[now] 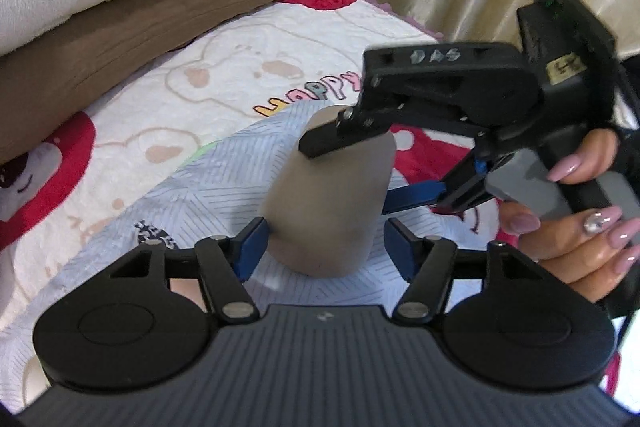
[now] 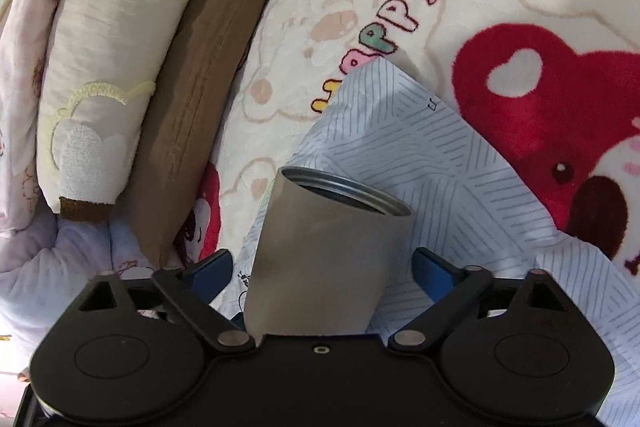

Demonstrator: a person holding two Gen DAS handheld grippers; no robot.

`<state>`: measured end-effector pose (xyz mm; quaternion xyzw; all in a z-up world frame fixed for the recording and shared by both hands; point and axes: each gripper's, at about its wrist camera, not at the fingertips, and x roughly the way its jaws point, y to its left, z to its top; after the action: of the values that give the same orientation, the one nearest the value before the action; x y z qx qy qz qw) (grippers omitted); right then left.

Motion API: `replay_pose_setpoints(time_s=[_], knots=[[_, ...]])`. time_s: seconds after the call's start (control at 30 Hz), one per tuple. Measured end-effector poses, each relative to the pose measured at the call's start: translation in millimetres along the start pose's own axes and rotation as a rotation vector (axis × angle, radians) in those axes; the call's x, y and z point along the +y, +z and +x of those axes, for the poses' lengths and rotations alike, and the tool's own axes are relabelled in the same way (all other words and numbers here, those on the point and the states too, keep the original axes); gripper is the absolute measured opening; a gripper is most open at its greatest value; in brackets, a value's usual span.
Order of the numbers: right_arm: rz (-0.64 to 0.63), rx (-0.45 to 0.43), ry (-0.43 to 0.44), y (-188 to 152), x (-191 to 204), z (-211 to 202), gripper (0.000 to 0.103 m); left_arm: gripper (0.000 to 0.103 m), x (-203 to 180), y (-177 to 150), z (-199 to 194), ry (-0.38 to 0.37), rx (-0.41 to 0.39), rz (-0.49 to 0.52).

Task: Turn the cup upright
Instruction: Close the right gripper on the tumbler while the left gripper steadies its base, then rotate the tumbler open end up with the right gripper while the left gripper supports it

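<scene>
Frame centre: right gripper [image 1: 352,163] clamps cup [image 1: 328,195], long axis tilted, mouth pointing away from it. Left gripper [image 1: 324,247] open, straddling cup's wide end, not clamping.

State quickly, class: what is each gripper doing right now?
Left gripper: open, fingers either side of the cup, not clamped.
Right gripper: shut on the cup.

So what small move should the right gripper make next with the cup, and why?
Probably tilt the cup until its base faces the striped cloth: the right gripper appears to hold it slanted, mouth open, and the left gripper is open around it.
</scene>
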<state>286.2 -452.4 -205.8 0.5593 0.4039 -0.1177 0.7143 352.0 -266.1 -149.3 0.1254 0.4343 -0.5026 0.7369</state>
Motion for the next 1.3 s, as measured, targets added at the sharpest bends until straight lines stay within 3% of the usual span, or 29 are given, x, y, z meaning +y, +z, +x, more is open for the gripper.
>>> replay_pose_setpoints(time_s=[0.2, 0.67, 0.83, 1.07, 1.3], knots=[[0.012, 0.001, 0.009, 0.6, -11.3, -0.2, 0.084, 0.046, -3.9, -10.2, 7.1, -0.026, 0.043, -0.033], [-0.098, 0.029, 0.052, -6.9, -18.2, -16.4, 0.083, 0.043, -21.8, -24.7, -14.1, 0.012, -0.050, -0.017], [-0.129, 0.050, 0.049, -12.5, -17.3, -23.5, 0.083, 0.043, -26.5, -29.8, -16.9, 0.021, -0.044, -0.008], [-0.092, 0.071, 0.039, -10.0, -20.5, -22.8, 0.083, 0.051, -27.7, -20.5, -10.4, 0.023, -0.036, -0.010], [-0.080, 0.064, 0.025, -0.4, -17.8, -11.3, 0.083, 0.062, -35.6, -3.0, 10.7, 0.041, -0.023, 0.069]])
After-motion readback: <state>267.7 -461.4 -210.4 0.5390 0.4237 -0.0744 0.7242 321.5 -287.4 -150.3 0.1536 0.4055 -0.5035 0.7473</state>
